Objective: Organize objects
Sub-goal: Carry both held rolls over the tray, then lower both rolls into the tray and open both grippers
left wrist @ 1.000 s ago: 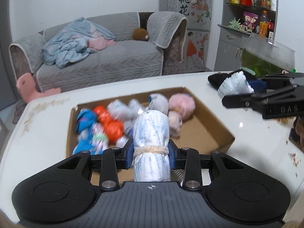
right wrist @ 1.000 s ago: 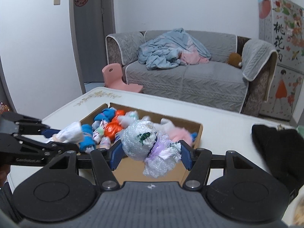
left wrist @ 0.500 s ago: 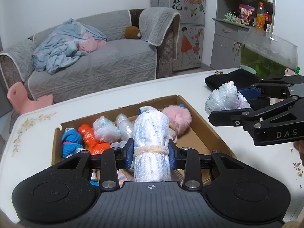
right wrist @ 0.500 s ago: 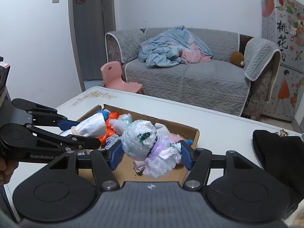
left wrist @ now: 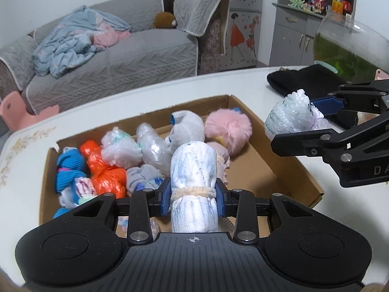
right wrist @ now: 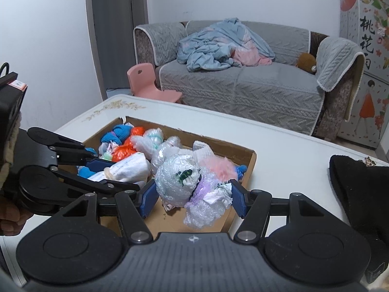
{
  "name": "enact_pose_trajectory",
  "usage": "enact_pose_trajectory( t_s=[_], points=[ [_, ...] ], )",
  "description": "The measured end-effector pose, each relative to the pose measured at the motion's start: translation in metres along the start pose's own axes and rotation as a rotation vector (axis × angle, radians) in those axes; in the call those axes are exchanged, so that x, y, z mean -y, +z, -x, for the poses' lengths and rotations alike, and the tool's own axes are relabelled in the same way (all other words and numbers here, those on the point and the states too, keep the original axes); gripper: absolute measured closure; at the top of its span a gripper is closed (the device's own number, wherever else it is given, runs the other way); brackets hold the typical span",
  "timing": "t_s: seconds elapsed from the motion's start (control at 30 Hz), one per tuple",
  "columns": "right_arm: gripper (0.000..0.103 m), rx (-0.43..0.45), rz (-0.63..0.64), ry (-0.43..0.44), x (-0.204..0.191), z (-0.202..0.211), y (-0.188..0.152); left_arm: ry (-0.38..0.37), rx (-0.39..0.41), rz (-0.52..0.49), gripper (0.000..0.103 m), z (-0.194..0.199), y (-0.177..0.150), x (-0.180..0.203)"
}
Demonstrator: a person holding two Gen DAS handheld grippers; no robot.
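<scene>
The left hand-held gripper (left wrist: 193, 198) is pinching a white rolled cloth bundle (left wrist: 193, 189) over the cardboard box's (left wrist: 287, 170) near edge. The right hand-held gripper (right wrist: 192, 198) is clamping a bubble-wrapped bundle (right wrist: 184, 182) above the box's right corner on the worktop (left wrist: 243, 82).

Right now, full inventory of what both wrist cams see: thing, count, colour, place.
cardboard box: 1, brown, open, on the table
table: 1, white, under the box
bundles in box: several; orange bag, blue knit, pink fluffy ball, grey sock roll, clear wrap balls
white rolled bundle: 1, tied with a cream band, held over the box
bubble-wrap bundle: 1, clear with lilac, held over the box's right end
black cloth: 1, on the table, right of the box
sofa: 1, grey, behind the table
pink chair: 1, left of the sofa
left tool: shut on the roll
right tool: shut on the bubble wrap
</scene>
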State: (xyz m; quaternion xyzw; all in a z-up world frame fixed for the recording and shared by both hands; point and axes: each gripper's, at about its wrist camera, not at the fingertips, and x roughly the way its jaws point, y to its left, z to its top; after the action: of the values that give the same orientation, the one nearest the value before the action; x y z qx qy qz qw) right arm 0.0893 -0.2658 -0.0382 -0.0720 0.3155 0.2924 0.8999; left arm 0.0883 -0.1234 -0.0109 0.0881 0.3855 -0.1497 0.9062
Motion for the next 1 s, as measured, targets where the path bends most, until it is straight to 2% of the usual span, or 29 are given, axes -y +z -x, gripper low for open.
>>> enact_pose_trajectory(
  t_s=[0.3,0.43,0.6,0.8,1.0],
  points=[
    [0.044,-0.057,0.021,0.025,0.002,-0.020,-0.010,-0.030,-0.054,-0.003,0.061,-0.021,-0.008,0.005],
    [0.044,-0.077,0.085,0.078,-0.001,-0.028,-0.016,-0.039,-0.087,-0.025,0.061,-0.032,-0.011,0.008],
    [0.044,-0.116,0.157,0.090,-0.003,-0.039,-0.021,-0.044,-0.123,-0.031,0.061,-0.043,-0.014,0.007],
    [0.044,-0.151,0.202,0.128,0.004,-0.044,-0.023,-0.073,-0.125,-0.022,0.061,-0.043,-0.016,0.010],
    [0.044,-0.196,0.312,0.174,-0.005,-0.043,-0.031,-0.084,-0.128,-0.051,0.061,-0.036,-0.023,0.020]
  ],
)
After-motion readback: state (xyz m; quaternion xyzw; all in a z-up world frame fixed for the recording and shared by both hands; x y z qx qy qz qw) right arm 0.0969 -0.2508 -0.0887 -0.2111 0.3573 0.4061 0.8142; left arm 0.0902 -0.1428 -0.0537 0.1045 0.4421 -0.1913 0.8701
